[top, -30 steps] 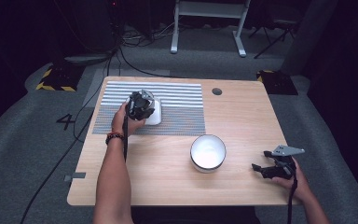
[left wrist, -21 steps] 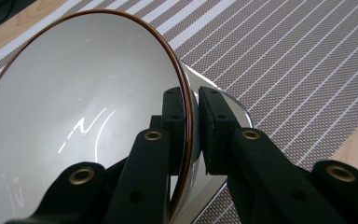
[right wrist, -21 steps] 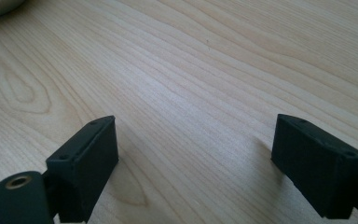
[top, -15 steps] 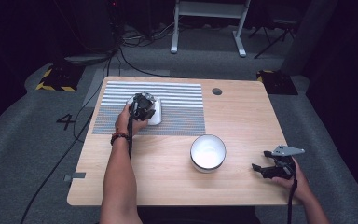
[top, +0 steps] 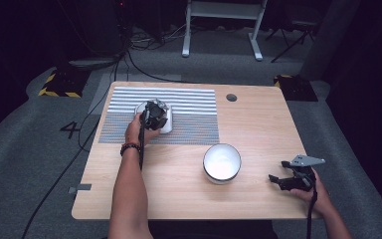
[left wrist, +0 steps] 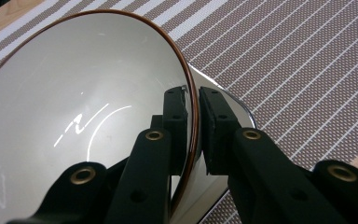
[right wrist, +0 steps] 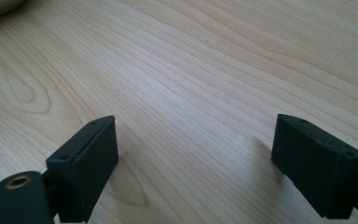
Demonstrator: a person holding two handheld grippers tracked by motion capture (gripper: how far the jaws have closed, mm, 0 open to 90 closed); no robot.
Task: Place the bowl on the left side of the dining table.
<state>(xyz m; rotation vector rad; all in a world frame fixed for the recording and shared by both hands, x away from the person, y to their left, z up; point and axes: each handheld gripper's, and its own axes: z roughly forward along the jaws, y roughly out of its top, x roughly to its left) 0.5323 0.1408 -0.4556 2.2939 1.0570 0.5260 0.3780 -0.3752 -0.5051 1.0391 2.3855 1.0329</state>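
Where the striped mat covers the far left part of the table, a white bowl with a thin brown rim sits on it, near the mat's left-centre; the left gripper view shows it tilted, its glossy inside facing the camera and its rim running up between the two jaws. Left tool: jaws pressed onto the bowl's rim, one pad inside the wall and one outside, so it is pinching the bowl. High view: the left tool lies over the bowl and hides most of it, with white edges showing at its left and right; the left hand grips the tool from the near side, a bead bracelet on the wrist, the forearm coming in from the bottom edge. A second white bowl stands upright on bare wood, nearer the person and right of centre, well apart from the mat bowl. Right tool: jaws spread wide, nothing between them, bare wood grain below; whether the pads touch the table cannot be told. High view: the right tool is at the near right corner, held in the right hand, to the right of the second bowl and apart from it.
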